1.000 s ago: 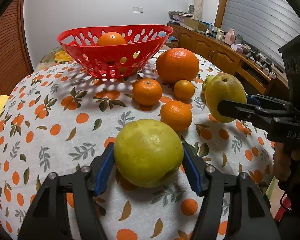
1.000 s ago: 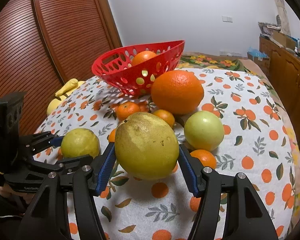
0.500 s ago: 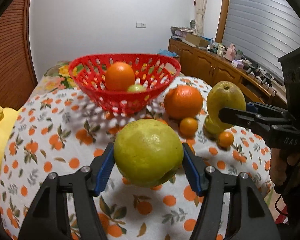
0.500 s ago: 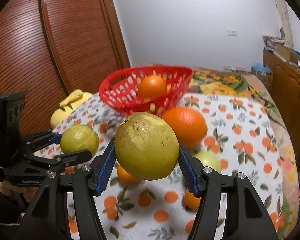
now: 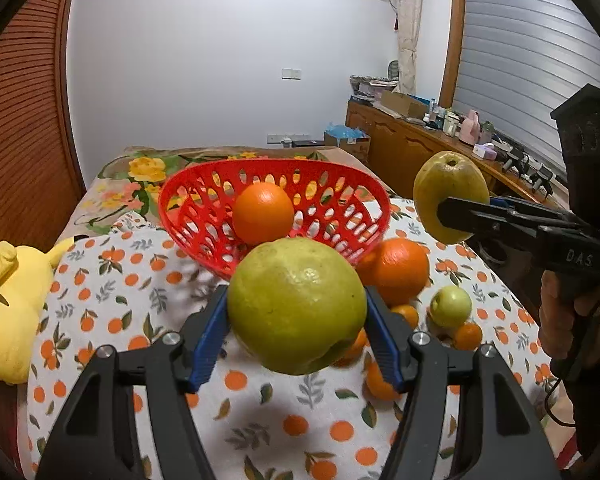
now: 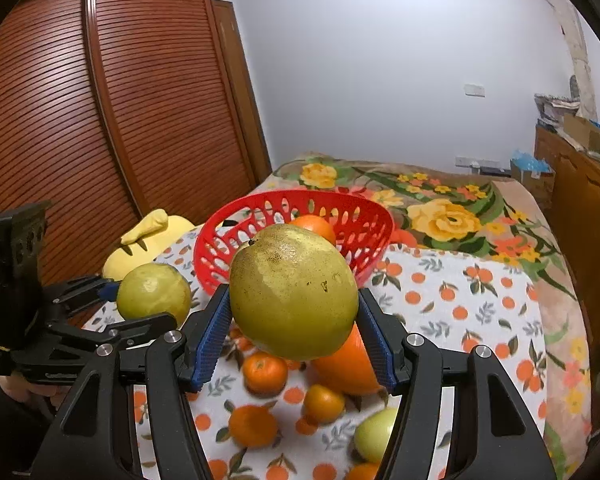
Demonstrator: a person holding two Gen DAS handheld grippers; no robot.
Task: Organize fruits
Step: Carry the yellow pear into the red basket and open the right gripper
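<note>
My left gripper (image 5: pixel 296 336) is shut on a round yellow-green citrus fruit (image 5: pixel 296 304) and holds it in the air in front of the red basket (image 5: pixel 352 188). My right gripper (image 6: pixel 294 332) is shut on a yellow-green pear-shaped fruit (image 6: pixel 294 296), also lifted, near the red basket (image 6: pixel 376 212). Each gripper and its fruit shows in the other view: the pear-shaped fruit (image 5: pixel 450 184) at the right, the round fruit (image 6: pixel 154 296) at the left. An orange (image 5: pixel 263 212) lies in the basket.
On the orange-print tablecloth (image 5: pixel 140 280) lie a big orange (image 5: pixel 400 268), a small green apple (image 5: pixel 451 306) and several small mandarins. A yellow plush toy (image 5: pixel 8 312) lies at the left. A wooden sideboard (image 5: pixel 404 148) stands at the right, a slatted wardrobe (image 6: pixel 100 120) at the left.
Both grippers have risen well above the table with their fruits. The basket and the loose fruits now sit lower and farther off in both views.
</note>
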